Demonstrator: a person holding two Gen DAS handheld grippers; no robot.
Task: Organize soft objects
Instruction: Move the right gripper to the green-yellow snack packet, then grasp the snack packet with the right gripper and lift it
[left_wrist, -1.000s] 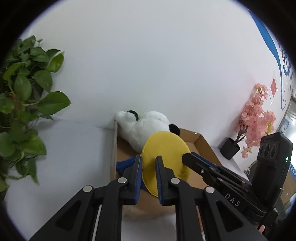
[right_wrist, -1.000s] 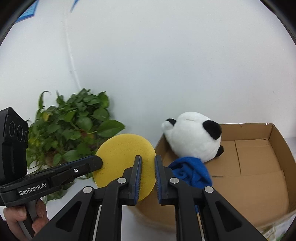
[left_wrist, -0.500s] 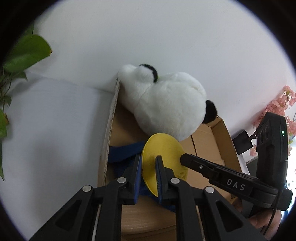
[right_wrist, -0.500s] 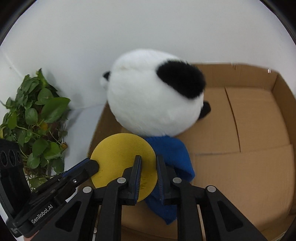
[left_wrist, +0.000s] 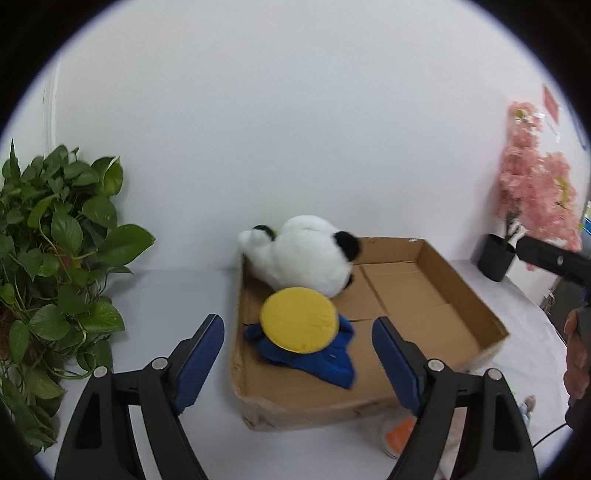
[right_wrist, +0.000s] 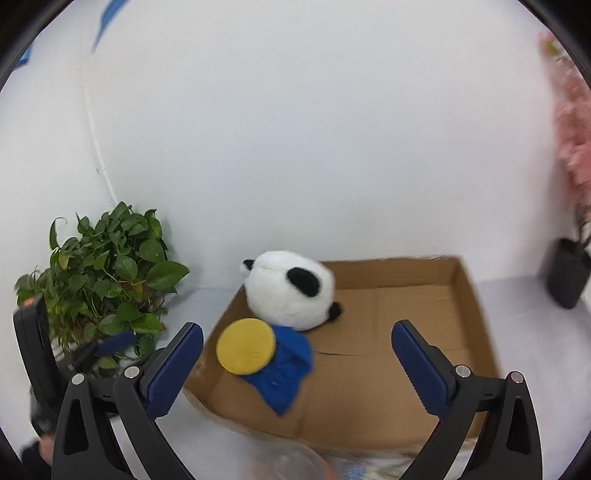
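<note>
A shallow cardboard box (left_wrist: 465, 295) (right_wrist: 476, 314) sits on the white table. Inside its left end lie a plush panda (left_wrist: 306, 254) (right_wrist: 288, 291), a blue cloth (left_wrist: 317, 358) (right_wrist: 288, 369) and a round yellow sponge (left_wrist: 299, 319) (right_wrist: 245, 345) resting on the cloth. My left gripper (left_wrist: 297, 354) hangs in front of the box, jaws opening wide, nothing pressed between them. My right gripper (right_wrist: 297, 362) is likewise pulled back, jaws opening, free of the sponge. The left tool (right_wrist: 40, 369) shows at the right wrist view's left edge.
A leafy green plant (left_wrist: 55, 266) (right_wrist: 107, 280) stands left of the box. A pink blossom tree in a black pot (left_wrist: 496, 258) (right_wrist: 569, 273) stands at the right. A small orange and white item (left_wrist: 399, 435) lies before the box. A hand (left_wrist: 576, 362) holds the right tool.
Both grippers let go of the yellow sponge and opened wide. The sponge now lies on the blue cloth in the box. Both grippers drew back from the box.
</note>
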